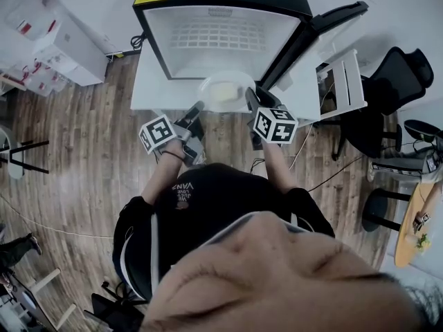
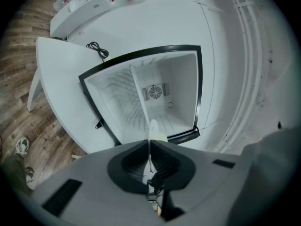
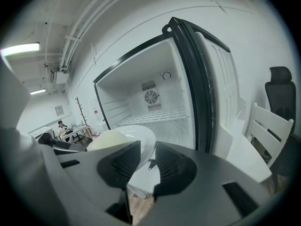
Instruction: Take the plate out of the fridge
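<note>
A white plate [image 1: 220, 83] carrying a pale yellow lump of food [image 1: 225, 93] hangs just outside the open fridge [image 1: 221, 33], at its front edge. My left gripper [image 1: 196, 108] is shut on the plate's left rim. In the left gripper view that rim [image 2: 152, 130] shows edge-on, pinched in the left gripper [image 2: 149, 147]. On the opposite rim, my right gripper [image 1: 250, 95] holds the plate. The right gripper view shows the plate [image 3: 141, 138] and food [image 3: 109, 139] running in between the right gripper [image 3: 146, 159] jaws. The fridge interior [image 3: 150, 112] is bare apart from its wire shelf.
The fridge door [image 1: 325, 26] stands swung out to the right. The fridge sits on a white table [image 1: 149, 81]. A white chair [image 1: 346, 81] and a black office chair [image 1: 401, 75] are at right. A white cabinet [image 1: 62, 40] is at left, on the wood floor [image 1: 76, 158].
</note>
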### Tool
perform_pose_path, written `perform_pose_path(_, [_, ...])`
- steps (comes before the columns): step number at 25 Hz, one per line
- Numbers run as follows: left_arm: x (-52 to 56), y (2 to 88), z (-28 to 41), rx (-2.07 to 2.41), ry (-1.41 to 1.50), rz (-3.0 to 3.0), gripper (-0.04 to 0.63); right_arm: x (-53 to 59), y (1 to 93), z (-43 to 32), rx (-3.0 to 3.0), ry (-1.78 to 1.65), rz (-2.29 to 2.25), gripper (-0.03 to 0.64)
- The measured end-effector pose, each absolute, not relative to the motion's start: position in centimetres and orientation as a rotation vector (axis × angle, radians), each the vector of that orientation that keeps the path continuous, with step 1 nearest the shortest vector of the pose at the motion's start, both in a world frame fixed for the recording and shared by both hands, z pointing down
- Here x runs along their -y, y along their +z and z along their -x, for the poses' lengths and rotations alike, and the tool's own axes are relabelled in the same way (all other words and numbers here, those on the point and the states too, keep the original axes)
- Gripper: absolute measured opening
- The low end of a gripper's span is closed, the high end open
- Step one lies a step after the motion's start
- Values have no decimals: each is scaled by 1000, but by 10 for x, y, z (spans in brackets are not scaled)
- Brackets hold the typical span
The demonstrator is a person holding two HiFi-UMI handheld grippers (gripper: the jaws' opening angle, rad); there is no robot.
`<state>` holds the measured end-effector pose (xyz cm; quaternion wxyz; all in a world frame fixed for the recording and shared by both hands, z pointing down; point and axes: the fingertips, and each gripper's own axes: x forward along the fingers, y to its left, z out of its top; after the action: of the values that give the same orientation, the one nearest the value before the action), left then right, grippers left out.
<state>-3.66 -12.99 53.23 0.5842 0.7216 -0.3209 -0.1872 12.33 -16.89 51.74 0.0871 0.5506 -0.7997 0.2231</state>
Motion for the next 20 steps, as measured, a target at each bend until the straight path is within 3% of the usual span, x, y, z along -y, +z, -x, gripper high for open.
perform_pose_path(20, [68,541,27,807,-452,-1654,28,116,530,-131,2421,700,-1566,103])
